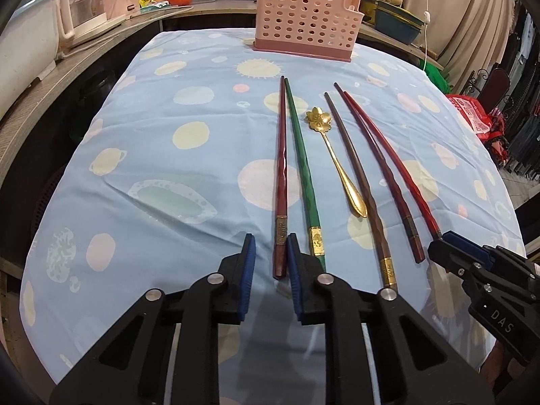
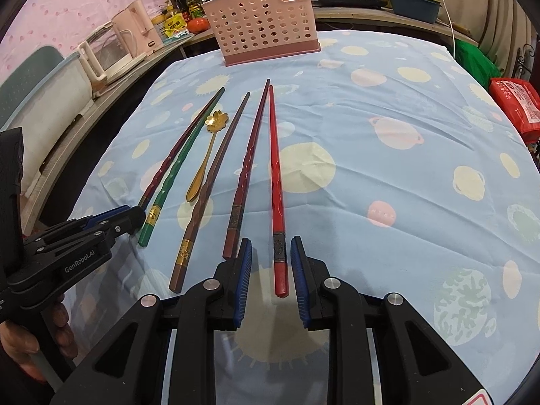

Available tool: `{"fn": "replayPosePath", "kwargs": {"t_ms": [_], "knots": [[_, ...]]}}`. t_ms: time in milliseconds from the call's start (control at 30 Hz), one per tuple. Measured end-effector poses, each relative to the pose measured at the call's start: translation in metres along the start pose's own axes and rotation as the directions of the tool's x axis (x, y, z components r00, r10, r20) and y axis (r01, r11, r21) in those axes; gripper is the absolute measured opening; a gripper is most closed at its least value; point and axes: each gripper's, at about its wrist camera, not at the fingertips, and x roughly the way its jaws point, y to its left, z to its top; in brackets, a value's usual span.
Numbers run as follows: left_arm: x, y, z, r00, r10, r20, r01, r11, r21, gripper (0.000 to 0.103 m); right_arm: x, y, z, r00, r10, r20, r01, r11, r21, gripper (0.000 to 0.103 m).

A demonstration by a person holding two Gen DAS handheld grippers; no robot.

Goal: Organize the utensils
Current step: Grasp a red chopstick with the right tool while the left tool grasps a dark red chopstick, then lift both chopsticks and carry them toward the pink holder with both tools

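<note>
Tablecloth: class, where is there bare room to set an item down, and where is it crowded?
Free: the wide tablecloth right of the bright red chopstick, the stretch left of the dark red chopstick, and a strip before the pink basket. Crowded: the middle row around the gold spoon.

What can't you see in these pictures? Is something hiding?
- Inside of the pink basket: in the right wrist view only a bit of the back compartment shows; its walls hide the rest.
- Near end of the green chopstick: left wrist view, hidden behind the left gripper.
- Gold band markings on the brown chopstick: too small to read in either view.
- Near end of the bright red chopstick: left wrist view, covered by the right gripper.
</note>
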Motion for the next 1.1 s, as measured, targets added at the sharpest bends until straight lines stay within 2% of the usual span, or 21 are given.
{"fn": "replayPosePath", "kwargs": {"t_ms": [133, 233, 433, 633, 867, 1100], "knots": [[0.0, 0.0, 0.0, 1.0, -0.02, -0.004, 0.019, 1.0, -0.007, 0.008, 0.002, -0.001, 0.0, 1.0, -0.01, 0.002, 0.01, 1.0, -0.008, 0.016], [0.0, 0.0, 0.0, 1.0, -0.027, -0.008, 0.027, 1.0, -0.006, 0.007, 0.002, -0.003, 0.0, 1.0, -0.009, -0.002, 0.009, 1.0, -0.004, 0.008], [-0.004, 0.0, -0.001, 0.999, -0.041, -0.014, 0.041, 0.999, -0.015, 0.007, -0.004, -0.005, -0.001, 1.0, -0.002, 0.007, 0.002, 1.0, 0.001, 0.008], [-0.019, 0.001, 0.001, 0.999, -0.041, 0.012, 0.041, 0.999, -0.019, 0.007, -0.02, -0.005, 0.001, 0.999, 0.006, 0.041, -0.007, 1.0, 0.005, 0.007], [-0.041, -0.002, 0.009, 0.998, -0.045, 0.048, 0.046, 0.999, -0.014, 0.007, -0.05, -0.005, 0.01, 0.993, 0.021, 0.113, -0.023, 1.0, 0.015, 0.007], [-0.072, -0.005, 0.021, 0.991, -0.054, 0.123, 0.056, 0.998, -0.013, 0.007, -0.083, -0.009, 0.026, 0.98, 0.041, 0.197, -0.048, 0.998, 0.033, 0.007]]}}
